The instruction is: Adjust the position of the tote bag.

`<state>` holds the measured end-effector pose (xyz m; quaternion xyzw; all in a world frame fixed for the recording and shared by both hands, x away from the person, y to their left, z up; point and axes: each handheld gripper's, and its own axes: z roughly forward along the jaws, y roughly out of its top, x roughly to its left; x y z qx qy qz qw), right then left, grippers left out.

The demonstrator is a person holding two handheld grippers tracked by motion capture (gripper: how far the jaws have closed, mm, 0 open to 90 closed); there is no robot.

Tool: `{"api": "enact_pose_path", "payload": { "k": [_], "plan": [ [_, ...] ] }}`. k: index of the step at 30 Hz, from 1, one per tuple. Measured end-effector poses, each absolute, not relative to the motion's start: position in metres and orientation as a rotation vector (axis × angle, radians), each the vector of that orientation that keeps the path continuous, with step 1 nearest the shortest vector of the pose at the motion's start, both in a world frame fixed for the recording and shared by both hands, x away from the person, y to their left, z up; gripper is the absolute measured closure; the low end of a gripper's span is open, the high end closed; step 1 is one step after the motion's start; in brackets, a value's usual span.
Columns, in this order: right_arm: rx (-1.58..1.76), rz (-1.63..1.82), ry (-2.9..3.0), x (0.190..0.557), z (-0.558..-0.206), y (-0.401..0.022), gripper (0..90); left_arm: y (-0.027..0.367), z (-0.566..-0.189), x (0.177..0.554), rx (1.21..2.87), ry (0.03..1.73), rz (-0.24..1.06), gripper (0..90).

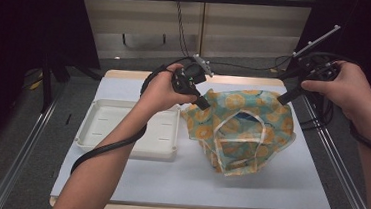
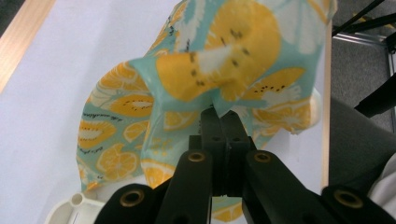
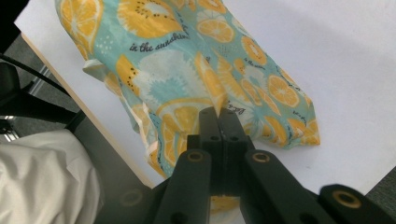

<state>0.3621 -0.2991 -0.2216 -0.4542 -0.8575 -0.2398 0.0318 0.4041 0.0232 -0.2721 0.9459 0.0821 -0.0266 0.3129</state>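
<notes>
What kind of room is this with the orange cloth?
Probably a lab or recording room, not a home. A person holds a cabled left claw and right claw pinching a fruit-print cloth over a plain white table, with metal frame rails beside it.

Front of worktop [image 1: 192,188]: bare, free to pass.
Left side: white tray [image 1: 102,128] in the way.
Middle: cloth [image 1: 241,129] heaped.

light: bright overhead | surroundings: dark | focus: soft, slightly blurred
</notes>
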Motion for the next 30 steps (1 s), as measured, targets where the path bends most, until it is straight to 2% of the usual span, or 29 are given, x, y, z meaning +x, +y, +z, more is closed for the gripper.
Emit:
{"api": "enact_pose_path", "payload": {
  "k": [8, 17, 23, 30],
  "plan": [
    [-1.42, -0.771, -2.63, 0.358, -0.211, -0.306, 90.0, 0.038, -0.244, 0.401, 2.429, 0.224, -0.043, 90.0],
    [-1.437, -0.803, -2.617, 0.362, -0.202, -0.309, 90.0, 0.045, -0.239, 0.415, 2.372, 0.287, -0.063, 90.0],
    [-1.439, -0.806, -2.635, 0.368, -0.2, -0.31, 90.0, 0.044, -0.247, 0.432, 2.359, 0.386, -0.095, 90.0],
    [-1.474, -0.74, -2.617, 0.377, -0.221, -0.308, 90.0, 0.03, -0.273, 0.435, 2.401, 0.422, -0.136, 90.0]
  ]
}}
